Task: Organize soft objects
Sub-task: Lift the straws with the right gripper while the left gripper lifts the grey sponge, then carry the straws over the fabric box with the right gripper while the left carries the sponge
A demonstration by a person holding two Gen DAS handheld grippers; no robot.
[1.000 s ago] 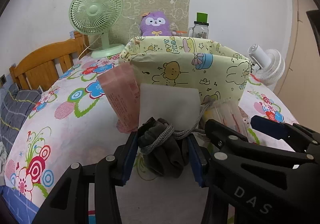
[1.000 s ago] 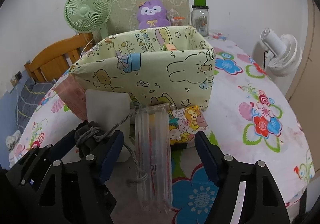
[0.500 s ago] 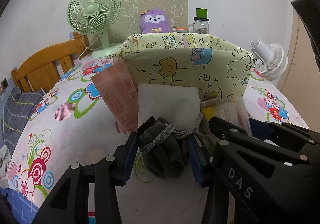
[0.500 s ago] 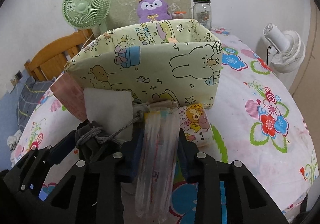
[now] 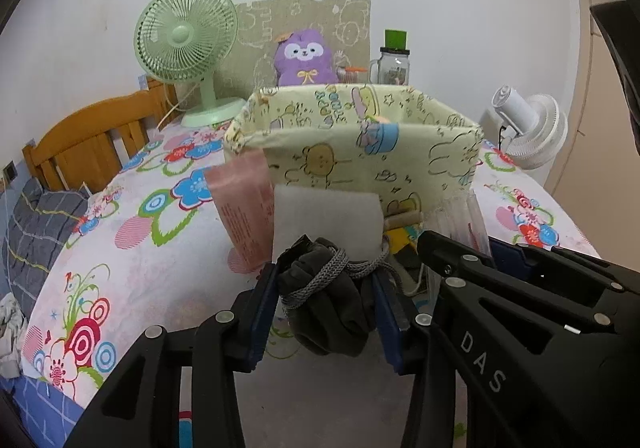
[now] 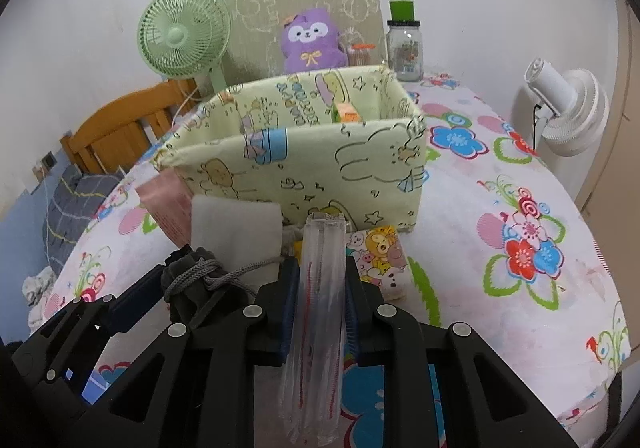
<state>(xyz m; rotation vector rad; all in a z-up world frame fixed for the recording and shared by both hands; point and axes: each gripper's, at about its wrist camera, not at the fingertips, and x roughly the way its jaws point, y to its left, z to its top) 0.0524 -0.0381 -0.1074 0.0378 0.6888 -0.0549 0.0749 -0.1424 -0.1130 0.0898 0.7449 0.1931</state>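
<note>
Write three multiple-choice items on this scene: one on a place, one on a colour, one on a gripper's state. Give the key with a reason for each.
1. Where is the plush?
A. inside the fabric bin
B. behind the fabric bin
C. on the chair

2. What colour is the tall fan?
A. green
B. white
C. blue

3. What does the right gripper hold?
A. nothing
B. the grey pouch
C. the clear packet

Key: 1 B, it shows above the bin's far rim by the wall. 2 A, its cage and stand are pale green. 3 C, its pads, just closed, press the packet; the left gripper holds the grey pouch.
</note>
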